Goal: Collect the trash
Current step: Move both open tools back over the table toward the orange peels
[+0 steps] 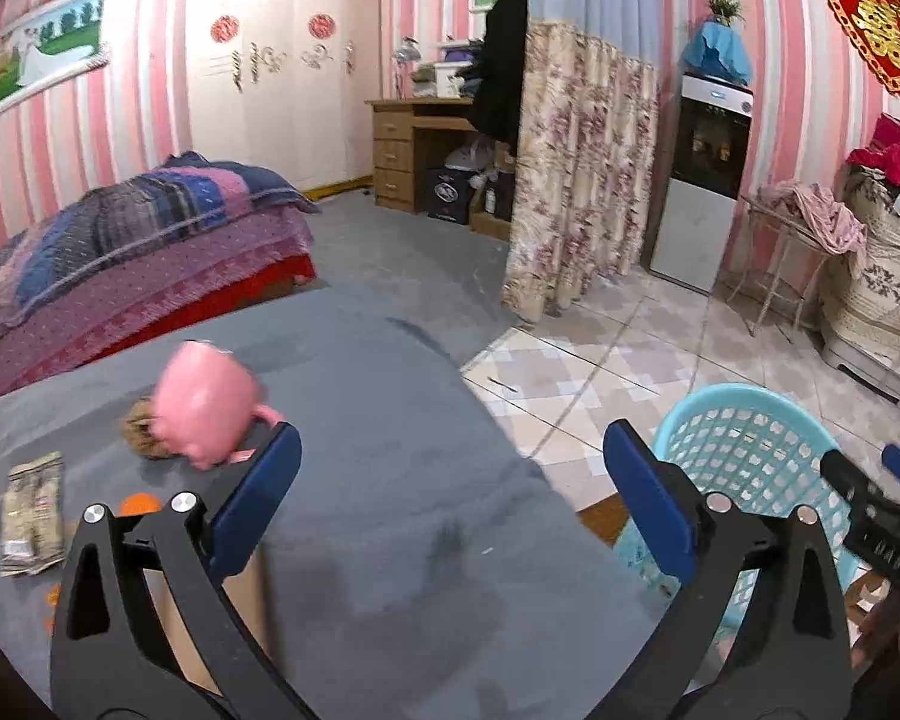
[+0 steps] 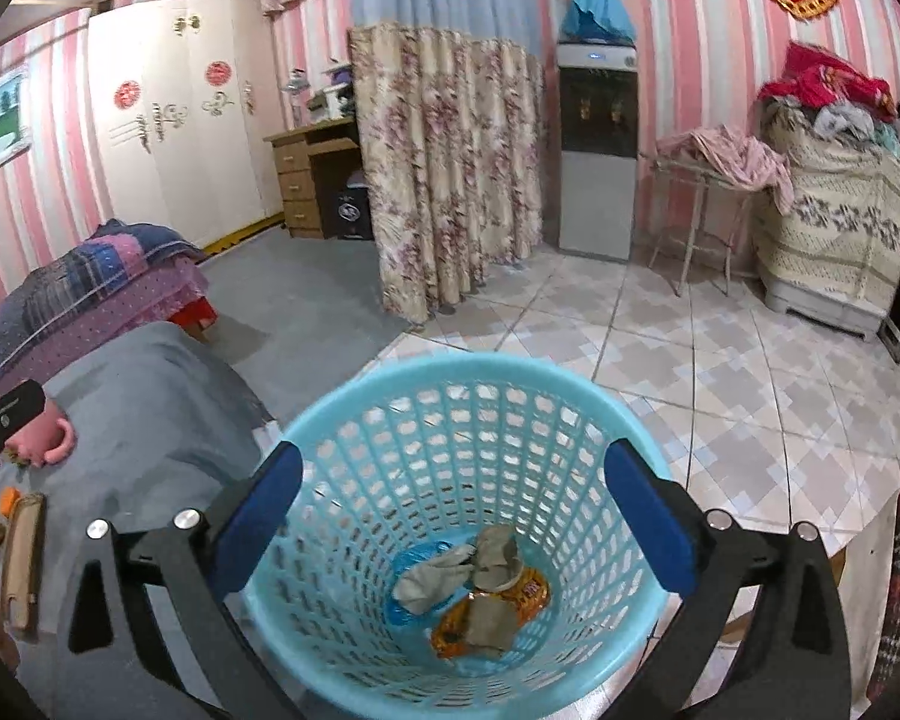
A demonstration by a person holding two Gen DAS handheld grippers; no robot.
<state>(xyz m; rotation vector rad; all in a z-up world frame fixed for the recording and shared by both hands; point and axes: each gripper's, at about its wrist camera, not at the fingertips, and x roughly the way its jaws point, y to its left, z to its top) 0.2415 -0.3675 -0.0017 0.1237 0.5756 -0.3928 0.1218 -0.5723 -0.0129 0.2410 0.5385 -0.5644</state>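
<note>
Both the left gripper (image 1: 450, 498) and right gripper (image 2: 453, 510) gape empty; the basket (image 2: 342, 420) already holds wrappers (image 2: 480, 594), while a packet (image 1: 33, 513) and, seemingly, scraps remain on the table (image 1: 390, 510).

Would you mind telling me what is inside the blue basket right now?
At the bottom of the blue basket lie crumpled grey-beige scraps, an orange wrapper and something blue. The scraps cover whatever lies beneath them.

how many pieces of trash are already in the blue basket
3 at least, all on the bottom of the blue basket: a blue wrapper, crumpled grey paper over it, and an orange wrapper beside. More may lie hidden underneath.
</note>
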